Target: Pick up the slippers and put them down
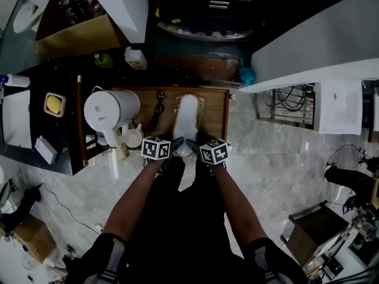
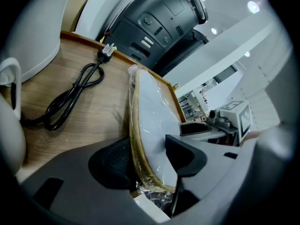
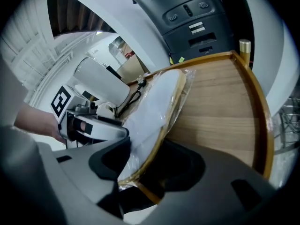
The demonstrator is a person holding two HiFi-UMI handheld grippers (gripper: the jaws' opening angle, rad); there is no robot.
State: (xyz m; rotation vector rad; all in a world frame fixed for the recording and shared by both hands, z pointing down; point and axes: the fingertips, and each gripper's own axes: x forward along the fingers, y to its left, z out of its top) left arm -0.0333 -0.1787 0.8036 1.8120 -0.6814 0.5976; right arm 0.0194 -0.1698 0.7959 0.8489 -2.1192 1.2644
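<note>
One pack, slippers: white faces, tan rim along the sole edge, wrapped in crinkled clear film; long and narrow, toe end pointing away from the person.
Slippers, place: over the middle of the wooden table, heel end at its near edge, turned up on one long side; cannot tell whether the toe end touches the wood.
Dish: small, beige, far left on a black table; holds one yellow block.
Jug: large, white, at the wooden table's left end; inside hidden.
Cup: white, just right of the jug's base; contents not visible.
Cable: black, looped loosely on the wood between jug and slippers, apart from the slippers.
Left gripper: clamped on the slippers' heel end, one pad against the tan sole side, the other on the white face.
Right gripper: grasping the same heel end, just beside the left gripper; pads on the white face and the tan edge.
Table rim: raised wooden lip along the right side.
</note>
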